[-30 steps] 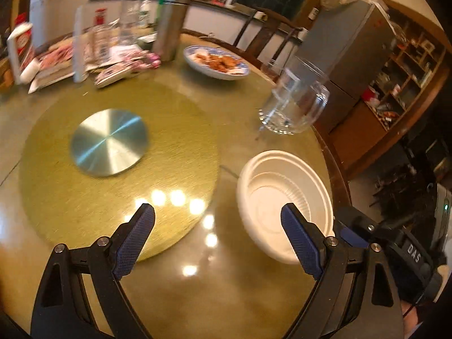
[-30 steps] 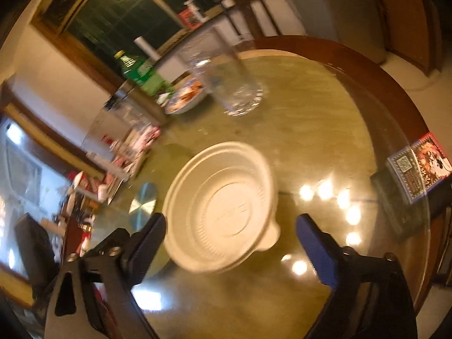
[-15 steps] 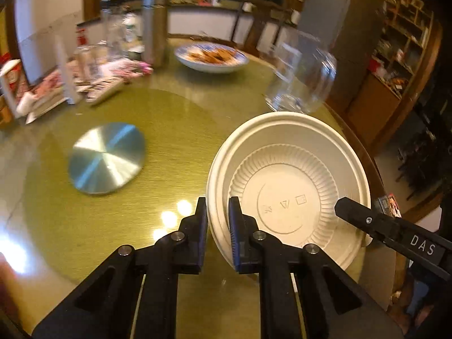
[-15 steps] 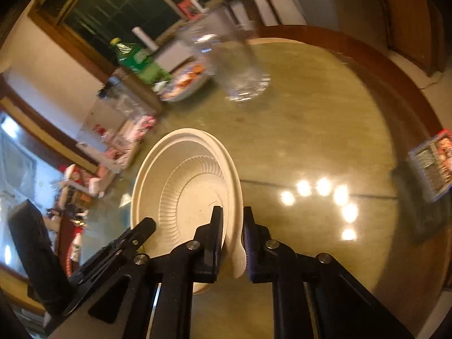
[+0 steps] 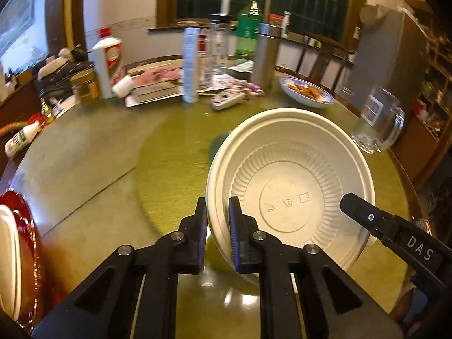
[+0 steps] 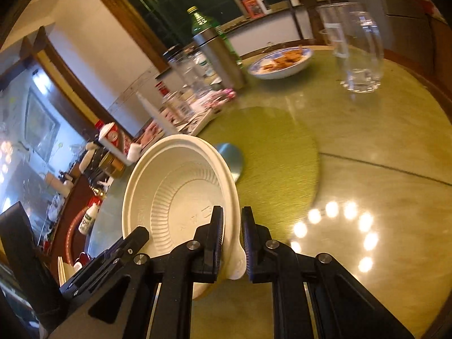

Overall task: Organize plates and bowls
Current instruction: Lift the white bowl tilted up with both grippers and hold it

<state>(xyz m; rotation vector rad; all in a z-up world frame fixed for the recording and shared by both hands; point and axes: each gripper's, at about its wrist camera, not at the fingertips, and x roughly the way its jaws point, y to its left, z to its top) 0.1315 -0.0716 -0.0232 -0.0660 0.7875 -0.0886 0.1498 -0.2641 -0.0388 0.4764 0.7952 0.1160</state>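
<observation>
White disposable bowl [image 5: 291,180], earlier flat on the table, now hangs mid-frame, pinched between left gripper [image 5: 217,223] and "DAS"-marked right gripper [image 6: 232,238].

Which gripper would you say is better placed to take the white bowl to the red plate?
Probably the left gripper: it clamps the white bowl, and the red plate lies on its side.

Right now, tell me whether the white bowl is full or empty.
Empty: the white bowl shows a bare ribbed inside and embossed base in both views.
</observation>
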